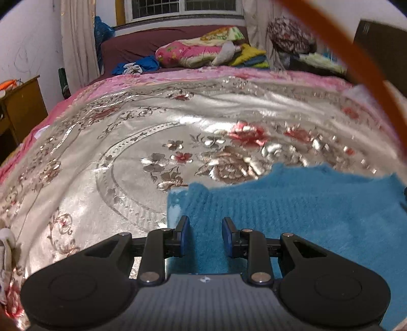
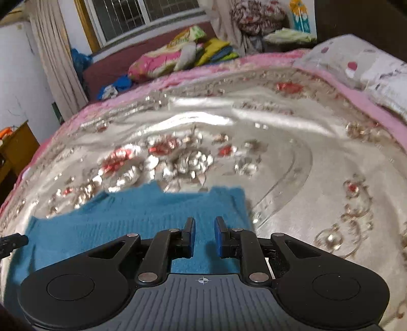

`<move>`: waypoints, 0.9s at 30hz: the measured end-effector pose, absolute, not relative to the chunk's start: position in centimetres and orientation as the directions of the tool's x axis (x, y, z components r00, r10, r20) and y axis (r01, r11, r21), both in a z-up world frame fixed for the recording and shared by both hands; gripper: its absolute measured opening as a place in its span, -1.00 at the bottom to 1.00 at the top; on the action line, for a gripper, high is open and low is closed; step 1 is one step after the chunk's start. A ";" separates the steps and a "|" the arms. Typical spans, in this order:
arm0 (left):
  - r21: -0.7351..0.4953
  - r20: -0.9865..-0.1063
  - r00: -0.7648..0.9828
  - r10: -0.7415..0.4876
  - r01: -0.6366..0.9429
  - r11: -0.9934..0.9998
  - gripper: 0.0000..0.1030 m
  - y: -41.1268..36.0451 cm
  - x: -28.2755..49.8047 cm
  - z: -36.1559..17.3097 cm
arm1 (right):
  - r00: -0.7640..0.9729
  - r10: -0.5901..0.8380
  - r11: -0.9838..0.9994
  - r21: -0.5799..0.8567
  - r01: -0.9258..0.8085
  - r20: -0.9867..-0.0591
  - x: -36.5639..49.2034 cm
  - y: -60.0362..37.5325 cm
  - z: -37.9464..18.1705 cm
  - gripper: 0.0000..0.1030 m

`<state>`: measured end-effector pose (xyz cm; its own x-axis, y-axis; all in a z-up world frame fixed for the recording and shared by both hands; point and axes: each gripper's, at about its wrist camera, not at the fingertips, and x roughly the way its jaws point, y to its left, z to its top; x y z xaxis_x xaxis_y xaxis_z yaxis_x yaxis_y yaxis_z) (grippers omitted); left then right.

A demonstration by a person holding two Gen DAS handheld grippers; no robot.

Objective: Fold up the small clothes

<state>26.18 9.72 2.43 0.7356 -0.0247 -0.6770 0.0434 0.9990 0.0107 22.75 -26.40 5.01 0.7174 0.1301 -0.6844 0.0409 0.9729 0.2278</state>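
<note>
A blue knitted sweater (image 1: 292, 203) is laid flat on a bed, on a shiny silver bedspread (image 1: 106, 157) embroidered with red and grey flowers and edged in pink. In the left wrist view the garment fills the lower right, with a ribbed edge at its left side; in the right wrist view the same sweater (image 2: 142, 211) lies in the lower left, its far edge notched.

The left hand-held gripper (image 1: 206, 235) is seen above the left part of the sweater. Its jaws are set narrowly apart, and nothing is pinched between the blue pads (image 1: 185, 235) — only the knit lying below is seen through the gap. The right hand-held gripper (image 2: 204, 235) is placed over the right part of the sweater, near its right edge. Its jaws are likewise narrowly parted and empty, with no cloth caught between the pads (image 2: 218, 235). Whether the fingertips touch the fabric cannot be told.

At the left edge of the right wrist view a dark tip of the other tool (image 2: 12, 242) is visible beside the sweater.

Beyond the bedspread, a second bed with a maroon sheet (image 1: 132, 48) carries a pink floral quilt (image 1: 188, 52), folded yellow and blue cloth (image 1: 250, 57) and a crumpled blue garment (image 1: 137, 66). A barred window (image 1: 183, 7) and pale curtains (image 1: 76, 38) are seen behind — a wooden cabinet (image 1: 20, 107) stands at the left.
</note>
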 end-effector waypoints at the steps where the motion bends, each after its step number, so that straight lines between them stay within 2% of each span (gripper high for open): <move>1: 0.031 -0.682 0.731 -0.011 0.044 0.999 -0.32 9.5 26.3 2.2 | 0.708 0.125 0.974 0.222 0.047 -0.695 23.0 -26.3 4.5 -0.65; 11: 0.069 -0.696 0.718 0.008 0.055 0.996 -0.31 9.1 26.9 0.9 | 0.681 0.114 0.973 0.220 0.071 -0.723 24.1 -26.2 1.9 -0.70; 27: 0.005 -0.708 0.705 -0.036 0.056 0.998 -0.24 10.2 27.7 0.1 | 0.687 0.120 0.971 0.230 0.071 -0.717 25.0 -26.7 1.1 -0.72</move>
<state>27.69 10.24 0.11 0.7049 -0.0362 -0.7084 0.0563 0.9984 0.0050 24.97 -26.68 1.06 0.6870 0.1198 -0.7167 0.0710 0.9705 0.2303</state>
